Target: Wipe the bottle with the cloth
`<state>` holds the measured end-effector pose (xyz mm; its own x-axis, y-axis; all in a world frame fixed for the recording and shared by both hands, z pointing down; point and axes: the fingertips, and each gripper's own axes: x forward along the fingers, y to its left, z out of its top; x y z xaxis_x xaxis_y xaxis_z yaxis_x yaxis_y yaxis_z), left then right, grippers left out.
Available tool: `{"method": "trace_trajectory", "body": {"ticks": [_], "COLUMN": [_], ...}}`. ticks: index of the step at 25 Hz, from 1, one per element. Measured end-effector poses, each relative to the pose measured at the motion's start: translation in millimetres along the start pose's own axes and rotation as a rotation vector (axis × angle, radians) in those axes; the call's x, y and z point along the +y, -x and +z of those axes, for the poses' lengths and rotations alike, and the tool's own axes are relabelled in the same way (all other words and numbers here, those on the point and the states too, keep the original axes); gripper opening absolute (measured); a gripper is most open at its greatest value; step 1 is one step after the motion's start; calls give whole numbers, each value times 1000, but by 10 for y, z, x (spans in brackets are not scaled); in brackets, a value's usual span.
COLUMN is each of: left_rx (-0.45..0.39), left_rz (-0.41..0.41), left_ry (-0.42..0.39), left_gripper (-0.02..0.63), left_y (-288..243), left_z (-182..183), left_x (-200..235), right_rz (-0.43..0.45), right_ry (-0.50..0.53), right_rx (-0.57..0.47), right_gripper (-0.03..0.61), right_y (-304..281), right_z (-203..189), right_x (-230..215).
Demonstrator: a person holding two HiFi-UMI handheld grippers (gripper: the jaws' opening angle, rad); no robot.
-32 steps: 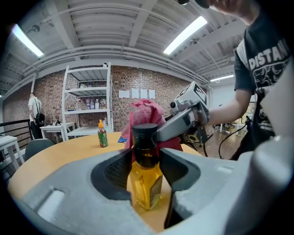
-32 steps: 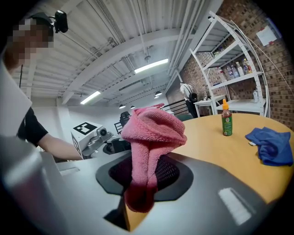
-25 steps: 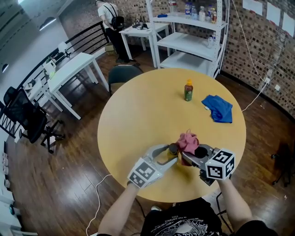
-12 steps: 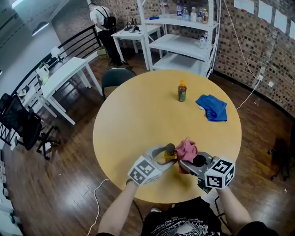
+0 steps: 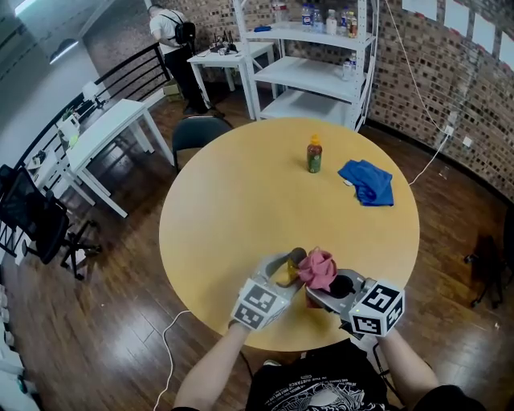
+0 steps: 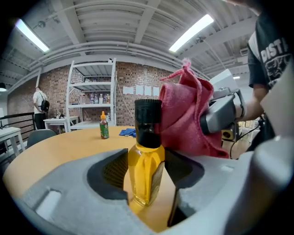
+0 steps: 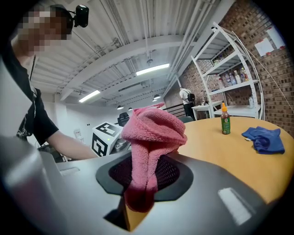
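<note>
A small bottle [image 5: 290, 270] of yellow liquid with a black cap stands upright on the round wooden table [image 5: 225, 209], near its front edge. My left gripper [image 5: 292, 266] straddles the bottle [image 6: 146, 165]. Its jaws have just been opening and now stand open on either side of the glass. My right gripper [image 5: 320, 282] is shut on a pink cloth [image 5: 318, 268], held bunched up against the bottle's right side. The left gripper view has the cloth [image 6: 186, 117] beside the cap. In the right gripper view the cloth [image 7: 150, 133] hangs between the pads and hides the bottle.
A green sauce bottle [image 5: 314, 155] with an orange cap and a crumpled blue cloth [image 5: 368, 181] lie on the table's far right. A dark chair [image 5: 198, 128] stands behind the table. White shelves [image 5: 309, 72] and a person [image 5: 170, 24] are at the back.
My right gripper has carried the pink cloth a little left, closer against the bottle. The left jaws have spread slightly wider around the bottle.
</note>
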<state>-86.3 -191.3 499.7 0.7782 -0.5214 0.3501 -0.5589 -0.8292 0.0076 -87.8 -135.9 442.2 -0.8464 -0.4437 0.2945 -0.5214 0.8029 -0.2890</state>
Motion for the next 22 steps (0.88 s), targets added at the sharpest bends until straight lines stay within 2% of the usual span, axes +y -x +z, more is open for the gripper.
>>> {"method": "trace_trajectory", "body": {"ticks": [4, 9, 19, 22], "left_rx": [-9, -3, 6, 8], "left_rz": [-2, -24, -56, -60], "left_ry": [-2, 10, -19, -11], "left_gripper": [253, 253, 252, 252], "left_y": [8, -28, -21, -13], "left_z": [20, 9, 20, 7], "left_x": [-2, 12, -59, -59], "right_rz": [28, 131, 168, 197], "right_ry": [26, 77, 284, 304], "right_rx": [20, 80, 271, 332], "right_gripper": [100, 100, 100, 100], "right_y": [-67, -215, -506, -650], "right_z": [-21, 32, 438, 534], "right_x": [165, 406, 400, 375]}}
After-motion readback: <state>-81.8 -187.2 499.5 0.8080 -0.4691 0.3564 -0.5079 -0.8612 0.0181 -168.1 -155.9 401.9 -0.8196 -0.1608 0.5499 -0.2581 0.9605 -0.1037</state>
